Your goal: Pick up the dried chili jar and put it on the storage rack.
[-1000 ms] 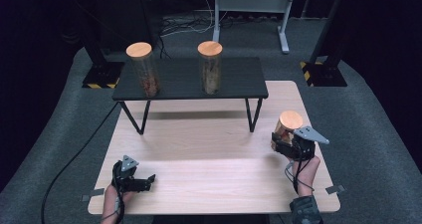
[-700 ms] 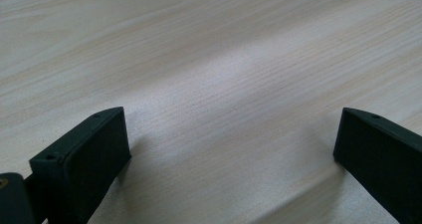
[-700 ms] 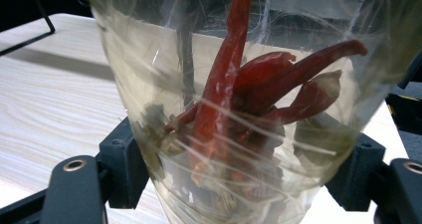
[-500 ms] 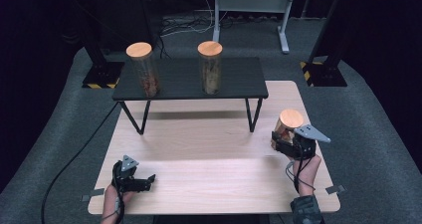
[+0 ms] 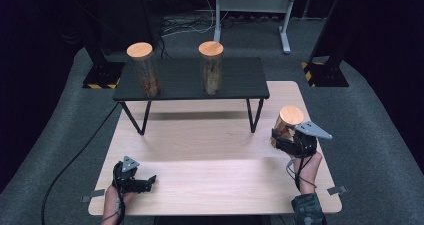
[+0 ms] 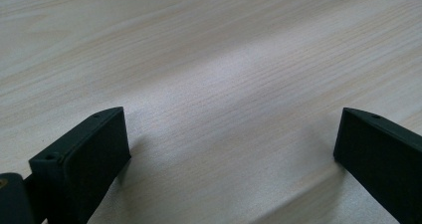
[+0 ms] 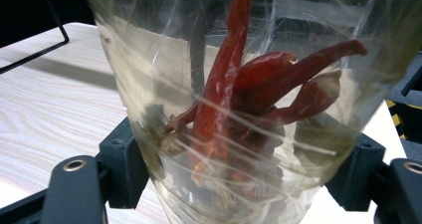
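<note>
Jar (image 7: 239, 109) of dried red chillies (image 7: 249, 94) sits clamped between the jaws of the right gripper (image 5: 286, 140), tilted, wooden lid (image 5: 291, 116) above the jaws. Left gripper (image 5: 134, 181) rests on the table (image 5: 210, 155), jaws spread, nothing between them.

We see a black shelf (image 5: 235, 80) standing on our pale wooden table (image 5: 200, 150), two cork-lidded jars on it, left jar (image 5: 144, 70), right jar (image 5: 211, 67), grey carpet (image 5: 65, 125) around, black cable (image 5: 70, 162).
</note>
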### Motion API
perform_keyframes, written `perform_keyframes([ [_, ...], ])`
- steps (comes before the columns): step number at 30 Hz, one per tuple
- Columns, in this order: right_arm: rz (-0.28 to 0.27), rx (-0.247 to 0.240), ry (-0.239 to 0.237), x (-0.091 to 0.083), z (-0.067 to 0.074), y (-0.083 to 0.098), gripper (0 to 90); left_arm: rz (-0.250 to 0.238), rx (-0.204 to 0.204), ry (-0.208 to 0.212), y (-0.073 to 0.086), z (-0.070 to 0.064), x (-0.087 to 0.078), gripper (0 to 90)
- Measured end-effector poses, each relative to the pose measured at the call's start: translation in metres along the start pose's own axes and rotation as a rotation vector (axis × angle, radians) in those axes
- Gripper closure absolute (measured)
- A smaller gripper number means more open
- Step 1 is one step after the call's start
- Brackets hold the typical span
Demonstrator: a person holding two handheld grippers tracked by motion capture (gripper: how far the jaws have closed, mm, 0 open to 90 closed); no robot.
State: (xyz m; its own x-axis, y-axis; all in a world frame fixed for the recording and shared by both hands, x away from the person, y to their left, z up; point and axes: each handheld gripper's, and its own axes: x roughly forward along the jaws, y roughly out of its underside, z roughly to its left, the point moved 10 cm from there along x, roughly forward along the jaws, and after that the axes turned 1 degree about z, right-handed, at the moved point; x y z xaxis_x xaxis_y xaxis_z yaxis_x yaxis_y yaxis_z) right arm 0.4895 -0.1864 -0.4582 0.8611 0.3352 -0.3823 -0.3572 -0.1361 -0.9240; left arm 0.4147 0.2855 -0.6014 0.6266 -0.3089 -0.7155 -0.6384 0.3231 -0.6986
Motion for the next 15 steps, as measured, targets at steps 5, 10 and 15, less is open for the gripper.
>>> perform_keyframes([
  [5,0.004,-0.007,-0.006,0.002,0.002,-0.004,24.2,0.001,0.000,0.000,0.000,0.000,0.000,0.1],
  [10,0.004,-0.015,-0.010,0.003,0.004,-0.009,24.2,0.000,0.000,0.002,0.000,0.000,0.000,0.1],
  [15,-0.001,-0.020,-0.013,0.003,0.005,-0.015,24.2,0.000,0.002,0.003,0.000,0.000,0.000,0.1],
])
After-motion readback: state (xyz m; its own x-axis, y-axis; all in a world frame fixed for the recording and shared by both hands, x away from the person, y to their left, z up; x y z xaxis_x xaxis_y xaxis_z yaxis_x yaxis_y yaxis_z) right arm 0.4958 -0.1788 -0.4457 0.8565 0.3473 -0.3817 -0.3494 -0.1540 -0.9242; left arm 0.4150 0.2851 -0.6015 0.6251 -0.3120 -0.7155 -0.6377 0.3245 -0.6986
